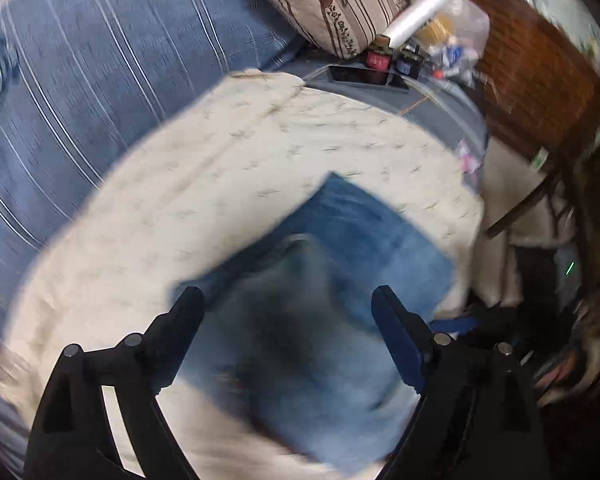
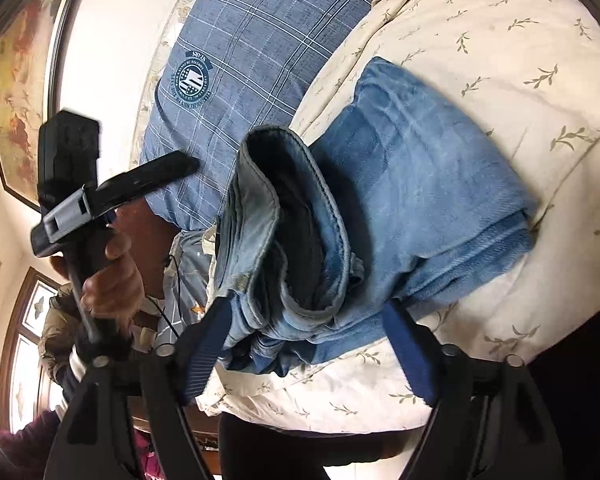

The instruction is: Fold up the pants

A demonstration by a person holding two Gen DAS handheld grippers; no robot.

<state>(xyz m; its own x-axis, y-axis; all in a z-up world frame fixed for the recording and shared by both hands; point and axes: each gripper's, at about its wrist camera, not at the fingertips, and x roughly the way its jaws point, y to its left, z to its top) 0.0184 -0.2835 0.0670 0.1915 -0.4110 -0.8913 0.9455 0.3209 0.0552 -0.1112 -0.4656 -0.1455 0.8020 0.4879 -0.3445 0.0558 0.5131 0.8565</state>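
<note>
Lying folded, seemingly free: pants (image 2: 400,184)

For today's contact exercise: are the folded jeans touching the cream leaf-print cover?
Touching. The right wrist view shows the folded jeans lying flat on the cream leaf-print cover, no gap beneath.

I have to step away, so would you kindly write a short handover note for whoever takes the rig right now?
Left tool: open, above the jeans, gripping nothing.
Right tool: open, its jaws straddling the bundle's near end without pinching.
The jeans lie folded into a compact bundle on the cream leaf-print cloth.
Done: the main folds.
Left: the hem end looks loose and gaping; probably flatten it and square the stack.
</note>
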